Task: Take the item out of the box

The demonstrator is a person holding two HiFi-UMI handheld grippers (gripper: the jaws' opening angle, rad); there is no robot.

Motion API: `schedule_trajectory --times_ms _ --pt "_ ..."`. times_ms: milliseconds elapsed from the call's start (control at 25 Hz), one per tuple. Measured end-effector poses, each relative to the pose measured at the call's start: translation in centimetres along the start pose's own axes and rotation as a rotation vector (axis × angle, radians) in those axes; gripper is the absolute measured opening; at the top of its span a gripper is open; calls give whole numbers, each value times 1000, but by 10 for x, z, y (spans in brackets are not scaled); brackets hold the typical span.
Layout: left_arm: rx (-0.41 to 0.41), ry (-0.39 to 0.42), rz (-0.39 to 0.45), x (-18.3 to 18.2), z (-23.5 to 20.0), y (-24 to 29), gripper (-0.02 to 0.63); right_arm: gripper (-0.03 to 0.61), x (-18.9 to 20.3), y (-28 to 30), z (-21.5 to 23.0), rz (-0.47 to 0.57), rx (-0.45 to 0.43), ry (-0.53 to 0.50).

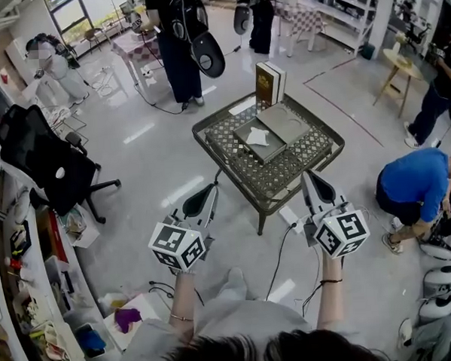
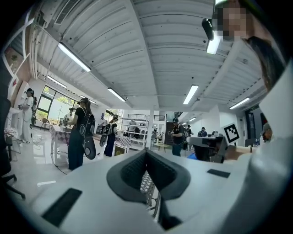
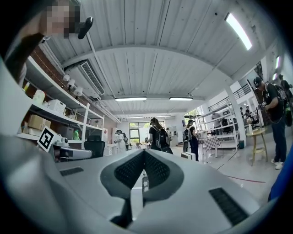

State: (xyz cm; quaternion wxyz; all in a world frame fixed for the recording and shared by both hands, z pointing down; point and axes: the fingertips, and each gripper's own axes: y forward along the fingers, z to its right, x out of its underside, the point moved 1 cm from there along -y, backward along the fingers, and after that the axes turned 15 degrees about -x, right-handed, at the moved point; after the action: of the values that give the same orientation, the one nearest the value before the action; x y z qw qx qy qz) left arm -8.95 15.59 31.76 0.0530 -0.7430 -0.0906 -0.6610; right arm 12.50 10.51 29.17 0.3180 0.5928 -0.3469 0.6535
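A flat grey box [image 1: 248, 147] lies open on the low lattice-top table [image 1: 286, 176], its lid [image 1: 284, 122] folded back to the right. A white crumpled item [image 1: 257, 136] rests inside the box. A brown and white carton [image 1: 270, 83] stands upright at the table's far edge. My left gripper [image 1: 212, 187] hangs short of the table's near left side, jaws together and empty. My right gripper [image 1: 308, 176] hovers at the table's near right edge, also shut on nothing. In the left gripper view the left gripper [image 2: 146, 155] points level across the room. So does the right gripper [image 3: 144, 153] in the right gripper view.
A black office chair [image 1: 47, 166] stands at the left beside cluttered shelves [image 1: 24, 285]. A person in blue [image 1: 414, 185] crouches at the right. Two people [image 1: 177, 43] stand beyond the table. A round side table [image 1: 400, 63] is far right. Cables [image 1: 279, 260] run over the floor.
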Motion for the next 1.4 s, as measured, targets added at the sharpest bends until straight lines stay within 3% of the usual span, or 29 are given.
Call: schedule_trajectory --times_ms 680,1400 --pt "105 5 -26 1 -57 88 18 20 19 81 43 -20 80 11" --pt "111 -31 -91 25 -88 155 17 20 48 135 94 -68 88 57"
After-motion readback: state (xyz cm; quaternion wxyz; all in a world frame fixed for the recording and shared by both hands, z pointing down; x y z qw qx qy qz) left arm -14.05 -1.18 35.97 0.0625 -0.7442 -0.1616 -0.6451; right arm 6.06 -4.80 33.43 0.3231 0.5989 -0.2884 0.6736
